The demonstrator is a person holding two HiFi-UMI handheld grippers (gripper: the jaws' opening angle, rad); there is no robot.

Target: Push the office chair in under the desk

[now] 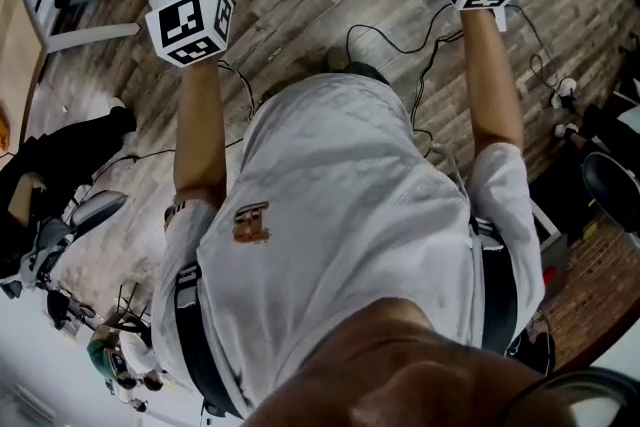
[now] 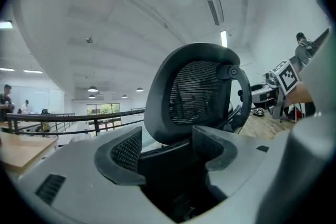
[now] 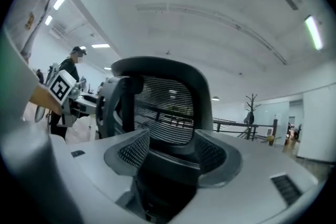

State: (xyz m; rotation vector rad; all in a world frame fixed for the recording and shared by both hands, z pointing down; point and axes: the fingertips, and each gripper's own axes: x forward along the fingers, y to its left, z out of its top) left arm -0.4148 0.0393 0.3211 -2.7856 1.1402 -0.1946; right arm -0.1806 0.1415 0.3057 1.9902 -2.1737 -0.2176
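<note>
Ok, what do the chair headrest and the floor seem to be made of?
Headrest: dark woven mesh, see-through since a railing shows behind it, in a smooth matte grey frame, probably plastic. Floor: grey-brown planks with grain and seams, low sheen; real wood, laminate or vinyl, can't tell.

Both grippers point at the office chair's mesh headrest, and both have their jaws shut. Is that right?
Not quite: both have their jaws open. The left gripper view shows the left gripper's pads standing apart before the mesh headrest, and the right gripper view shows the same for the right gripper.
</note>
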